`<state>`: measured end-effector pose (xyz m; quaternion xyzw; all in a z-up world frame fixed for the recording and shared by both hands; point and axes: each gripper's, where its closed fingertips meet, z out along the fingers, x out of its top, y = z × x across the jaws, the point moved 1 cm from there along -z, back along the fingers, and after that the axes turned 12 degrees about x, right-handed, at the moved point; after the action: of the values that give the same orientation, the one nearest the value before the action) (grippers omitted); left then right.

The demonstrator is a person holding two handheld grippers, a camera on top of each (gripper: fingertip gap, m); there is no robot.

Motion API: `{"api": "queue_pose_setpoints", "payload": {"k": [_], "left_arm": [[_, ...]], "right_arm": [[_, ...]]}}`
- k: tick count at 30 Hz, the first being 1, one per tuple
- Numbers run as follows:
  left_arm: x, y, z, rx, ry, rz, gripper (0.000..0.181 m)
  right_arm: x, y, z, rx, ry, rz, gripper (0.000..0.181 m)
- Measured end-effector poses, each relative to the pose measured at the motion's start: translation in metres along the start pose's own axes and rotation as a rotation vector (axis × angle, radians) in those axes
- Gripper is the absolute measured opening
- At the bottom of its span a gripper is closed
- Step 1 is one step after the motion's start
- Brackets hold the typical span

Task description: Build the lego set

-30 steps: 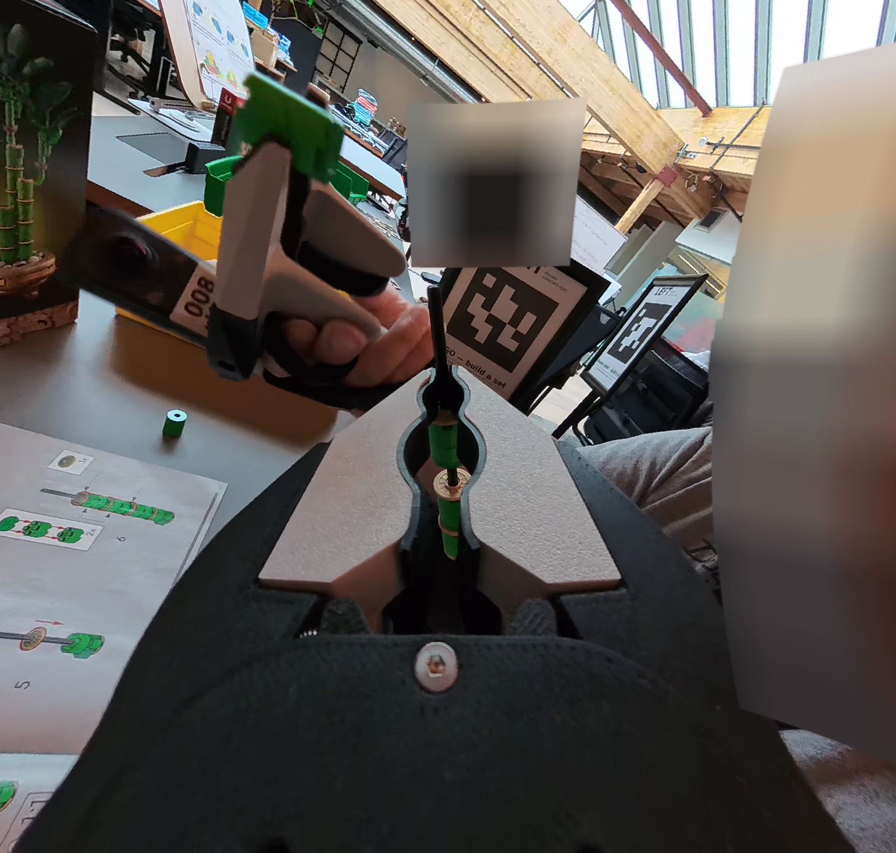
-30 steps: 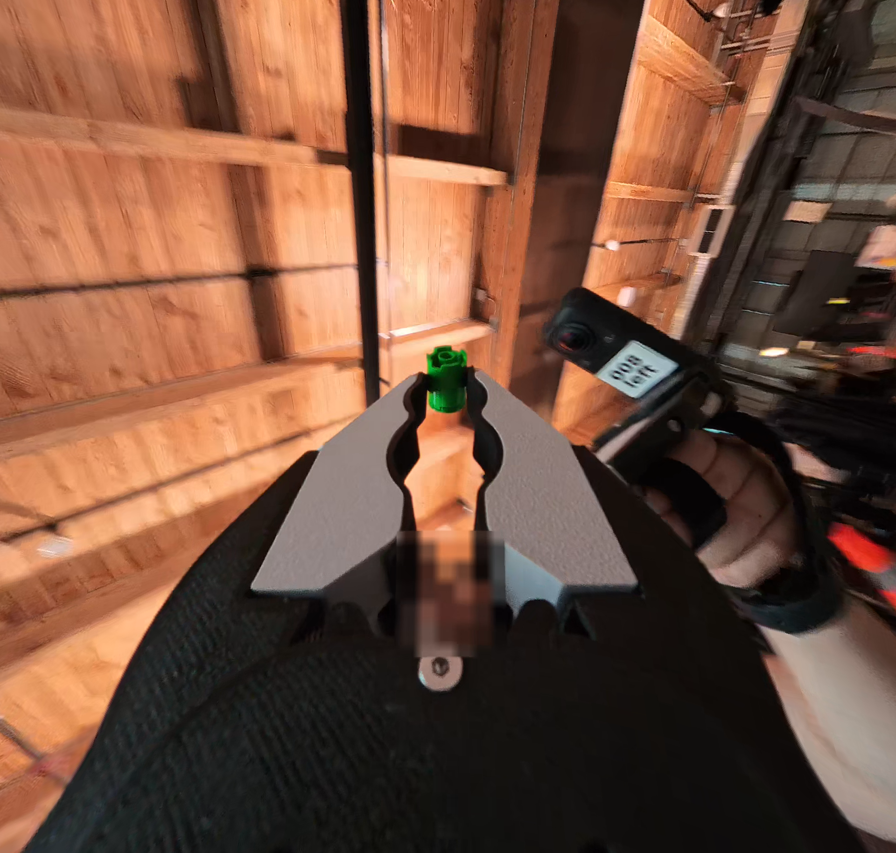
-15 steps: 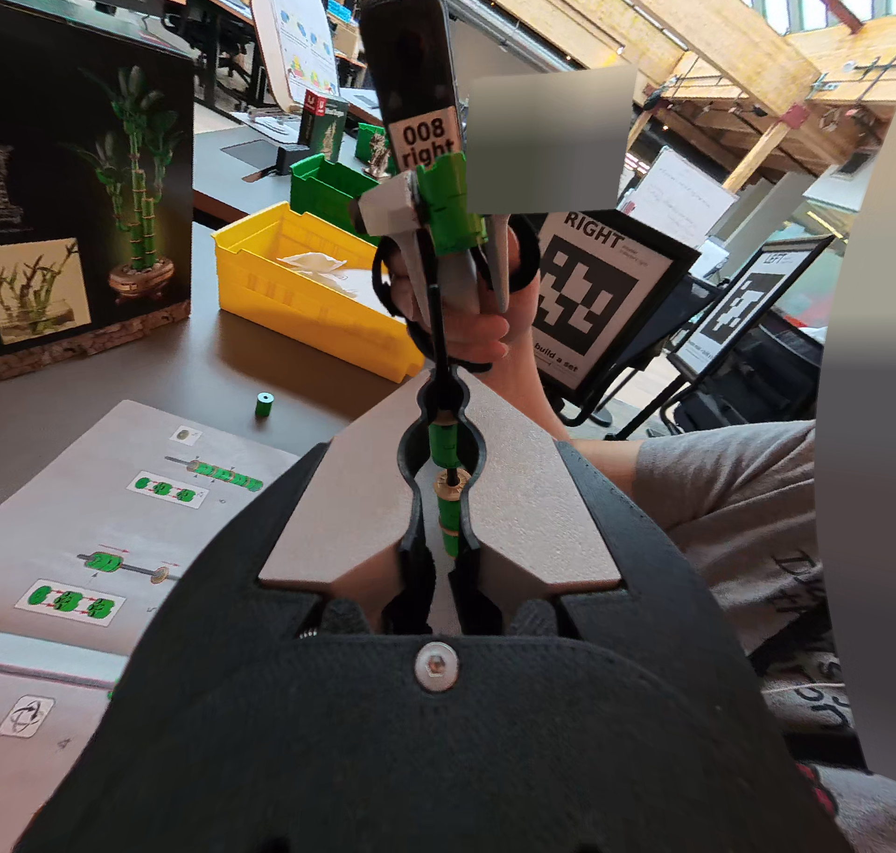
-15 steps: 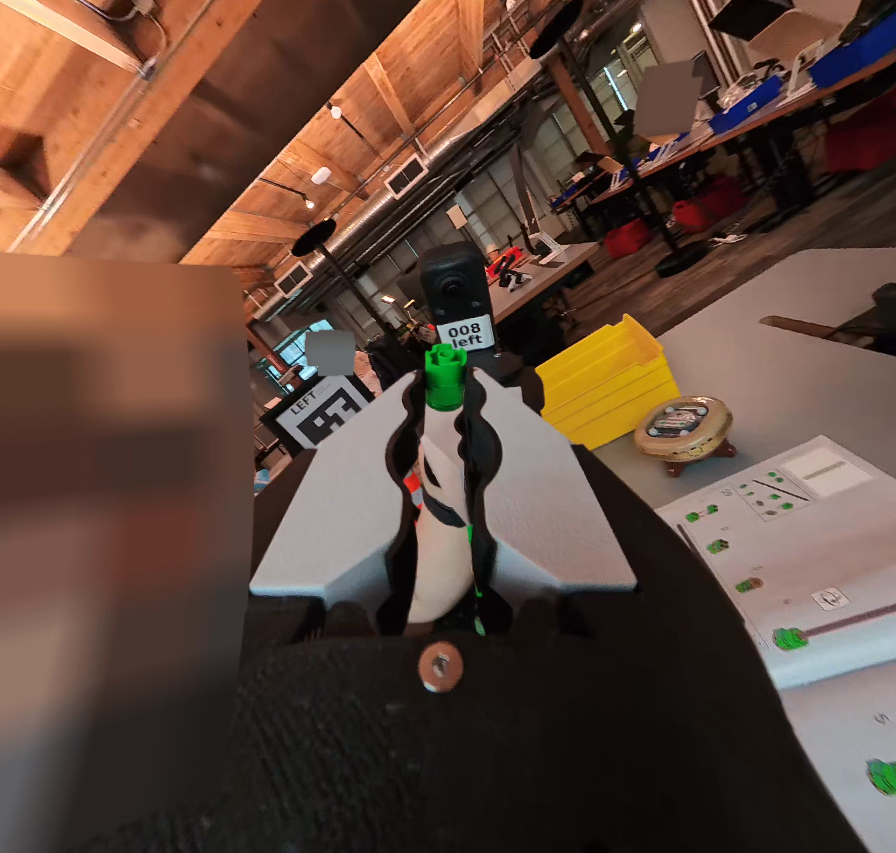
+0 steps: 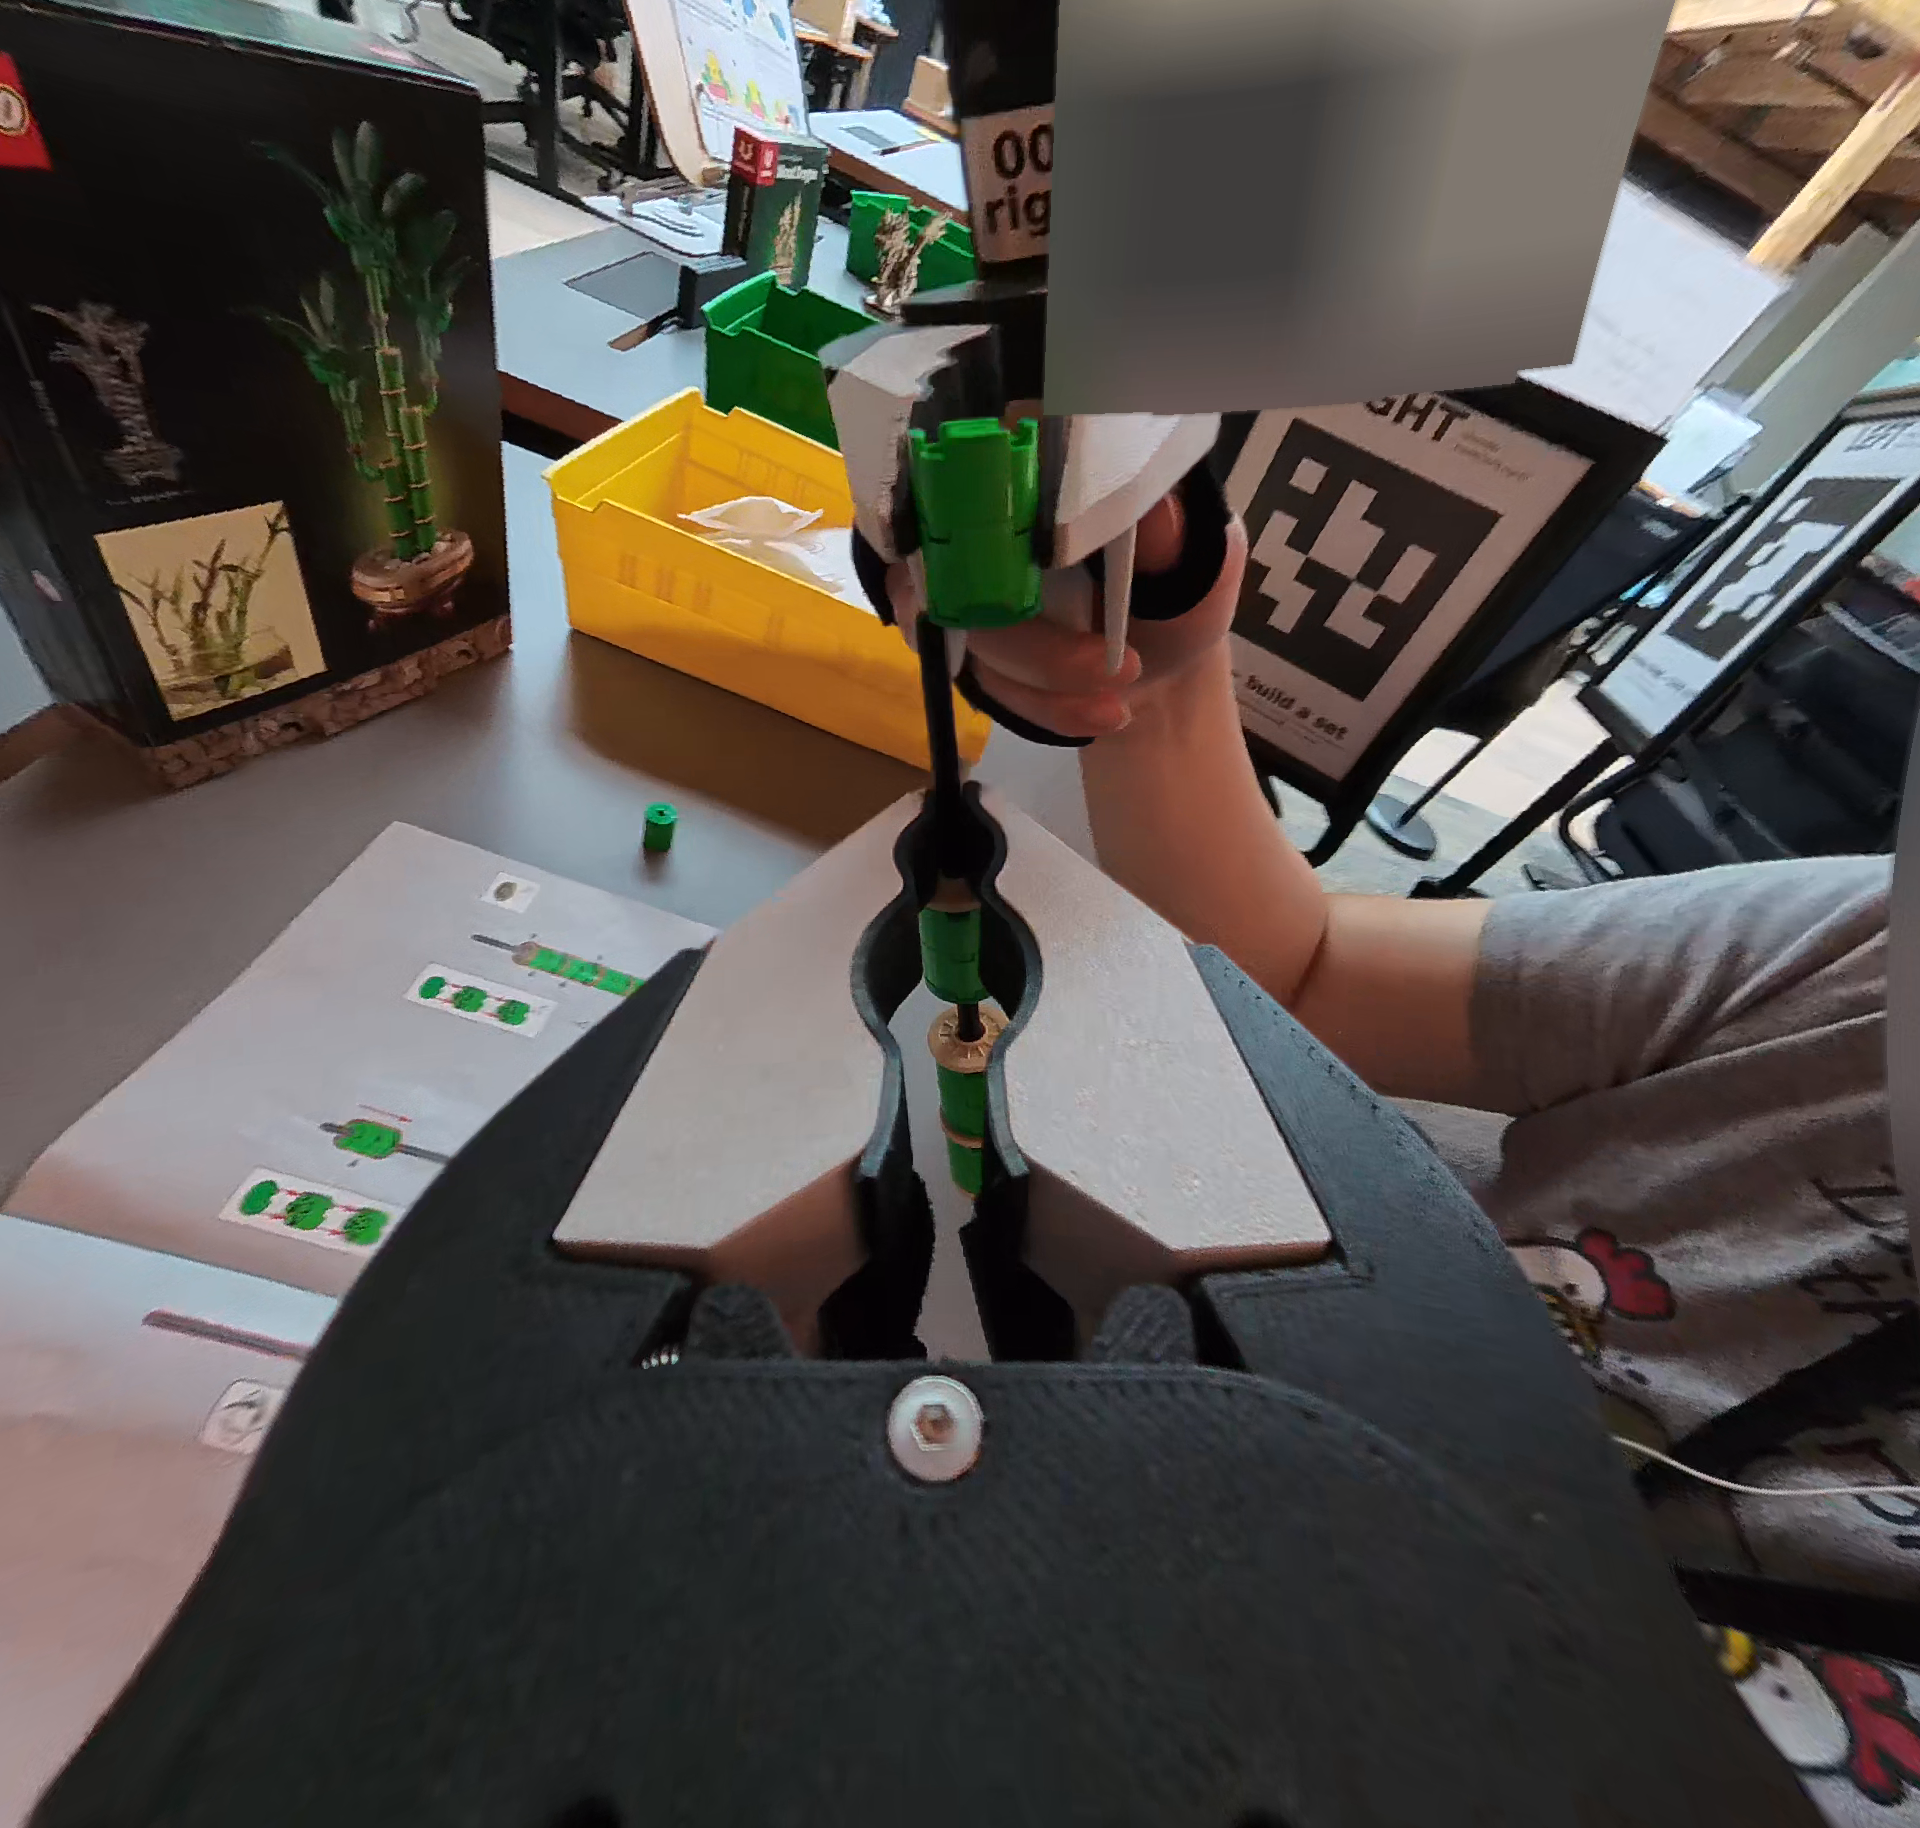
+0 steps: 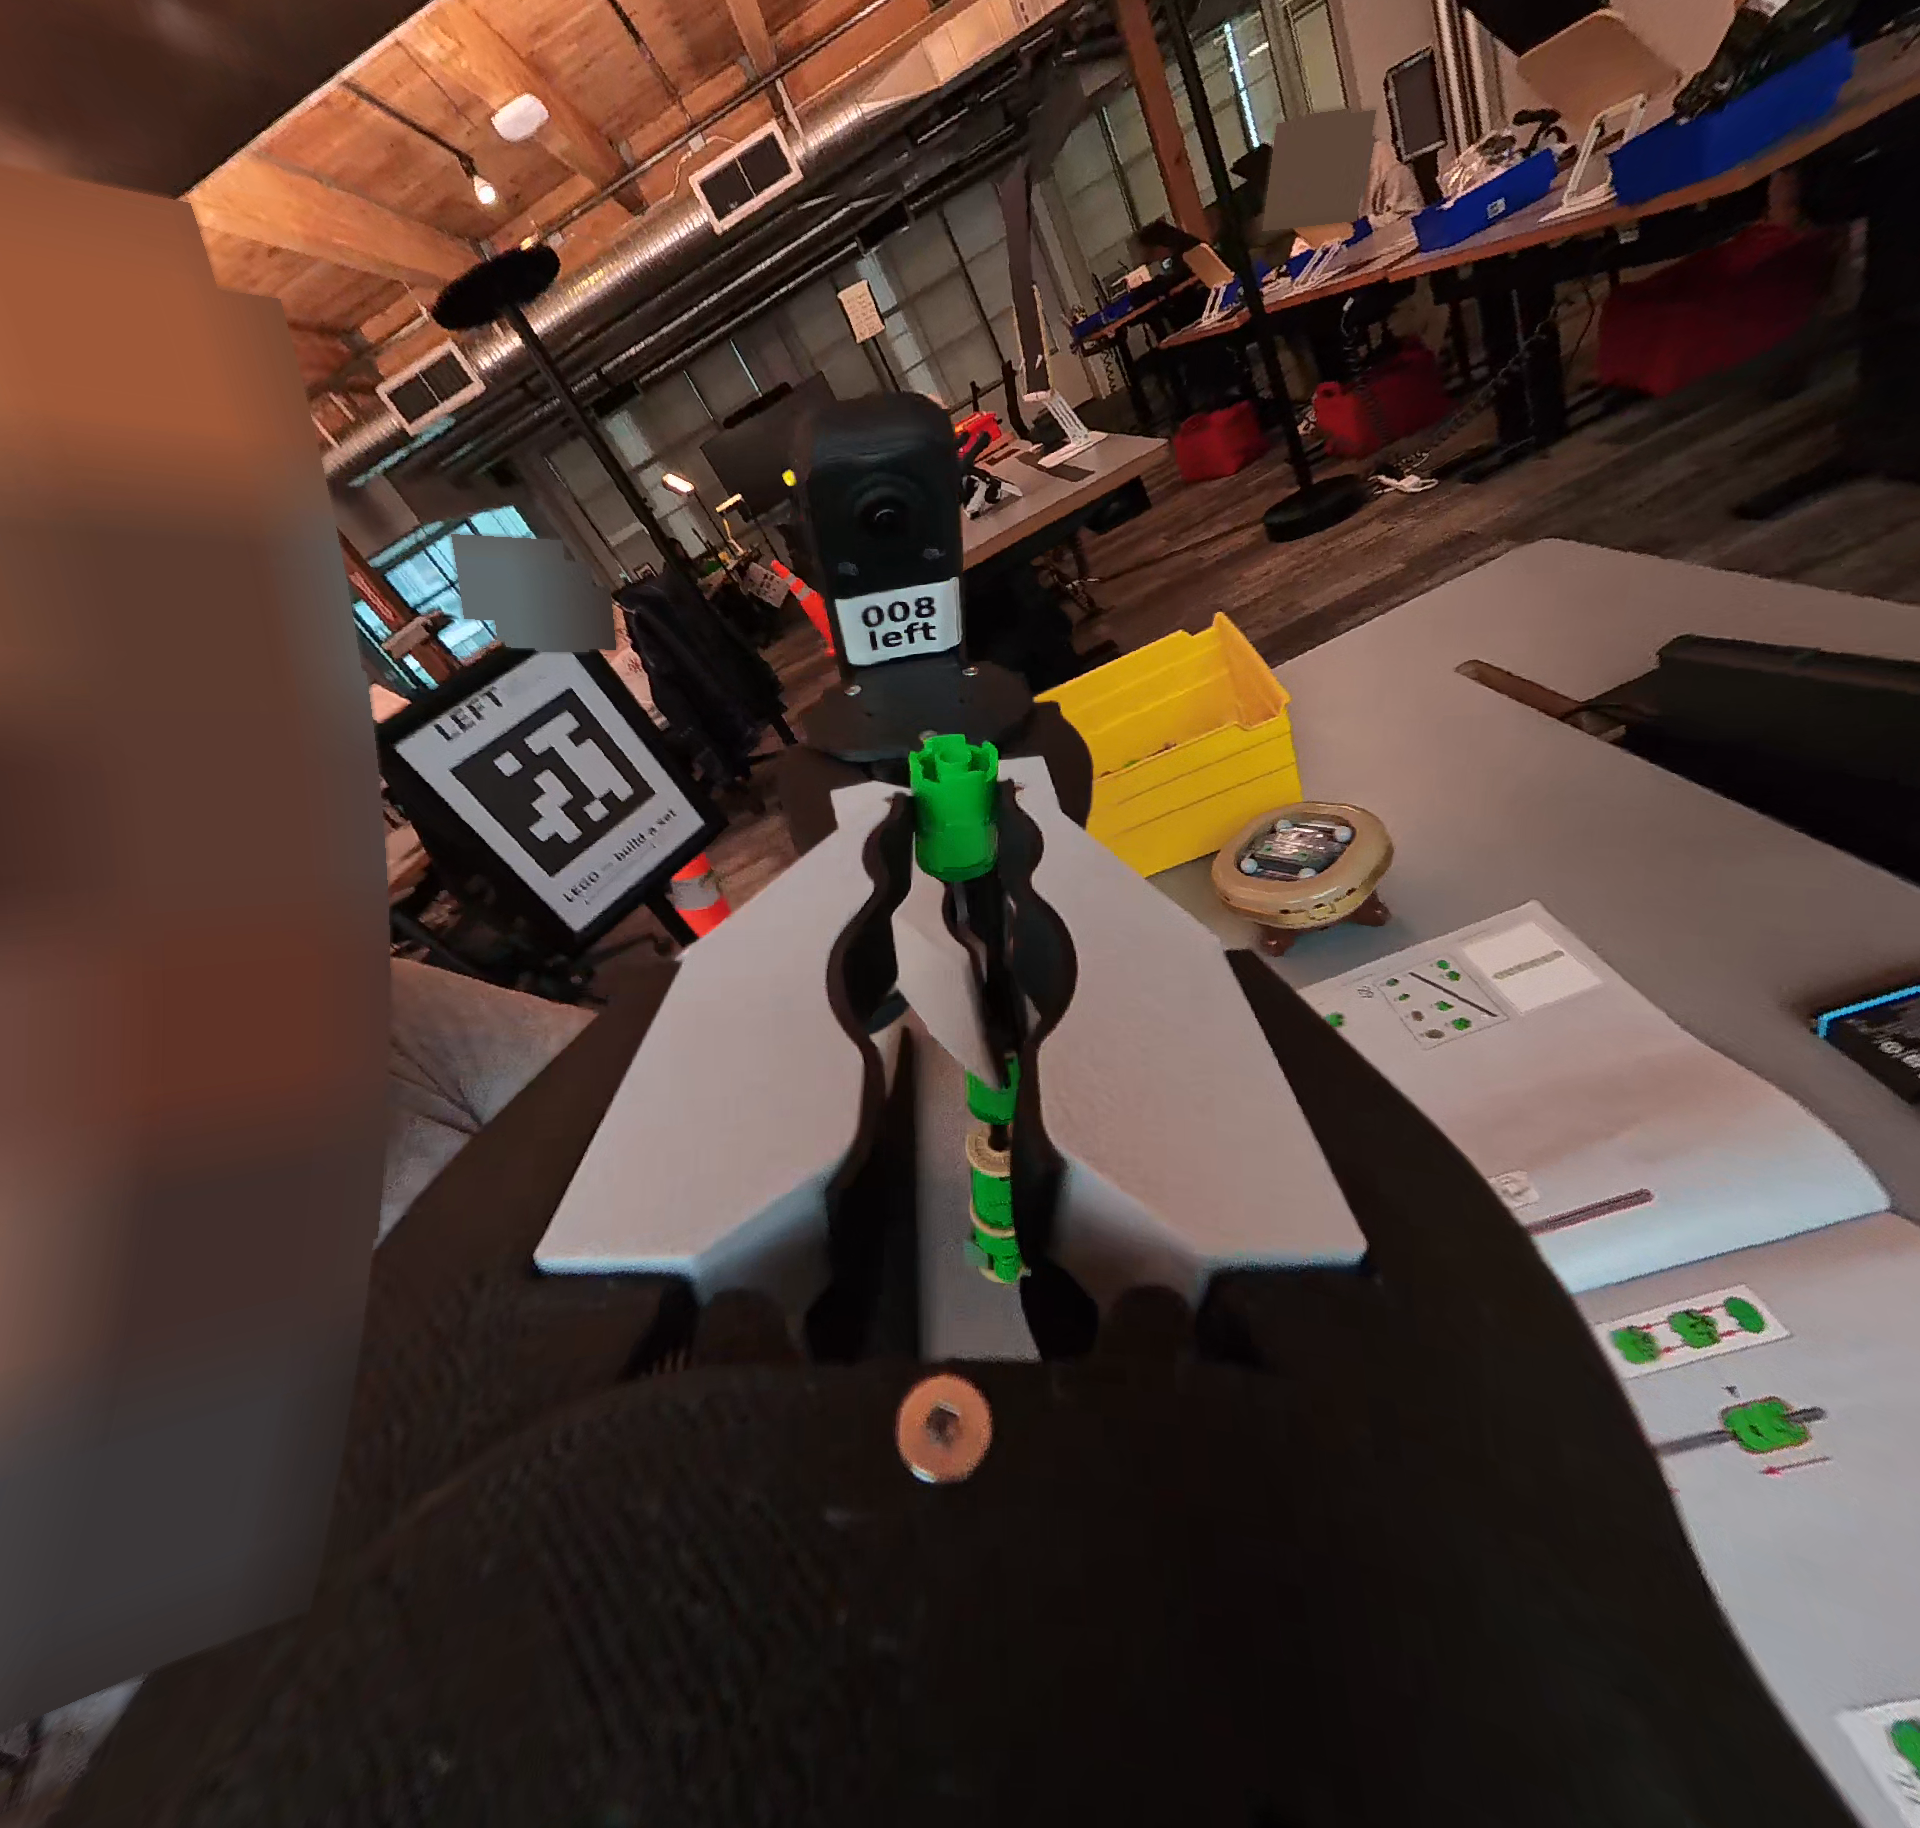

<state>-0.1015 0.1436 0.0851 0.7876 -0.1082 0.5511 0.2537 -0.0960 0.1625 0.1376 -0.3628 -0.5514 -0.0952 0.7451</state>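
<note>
The left gripper (image 5: 951, 822) is squeezed tight on a thin black rod (image 5: 943, 713) with green and gold rings (image 5: 961, 1072) on it. The right gripper (image 6: 951, 802) pinches a green round brick (image 5: 975, 521), and the rod's far tip goes into it. A small green piece (image 5: 659, 826) lies on the table (image 5: 416, 770), near the yellow bin (image 5: 727, 573) and the instruction sheet (image 5: 343, 1030).
</note>
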Motion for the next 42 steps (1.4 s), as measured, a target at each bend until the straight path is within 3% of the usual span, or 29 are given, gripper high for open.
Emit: {"api": "queue_pose_setpoints", "payload": {"k": [1, 11, 24, 35, 42], "left_arm": [[0.001, -0.001, 0.000, 0.018, 0.010, 0.031, 0.001], [0.009, -0.015, 0.006, 0.181, 0.182, 0.374, 0.001], [-0.004, -0.026, 0.014, 0.196, 0.132, 0.416, 0.001], [-0.004, -0.023, 0.009, 0.148, 0.113, 0.351, 0.001], [-0.011, -0.017, 0.012, 0.109, 0.078, 0.380, 0.000]], "right_arm": [[0.000, 0.000, 0.001, -0.011, -0.007, -0.040, 0.015], [0.003, -0.006, -0.002, -0.066, -0.049, -0.399, 0.015], [-0.005, 0.016, -0.008, -0.084, -0.069, -0.395, 0.014], [-0.007, 0.014, -0.004, 0.033, -0.002, -0.278, 0.014], [-0.016, 0.009, -0.008, 0.015, -0.090, -0.409, 0.015]]}}
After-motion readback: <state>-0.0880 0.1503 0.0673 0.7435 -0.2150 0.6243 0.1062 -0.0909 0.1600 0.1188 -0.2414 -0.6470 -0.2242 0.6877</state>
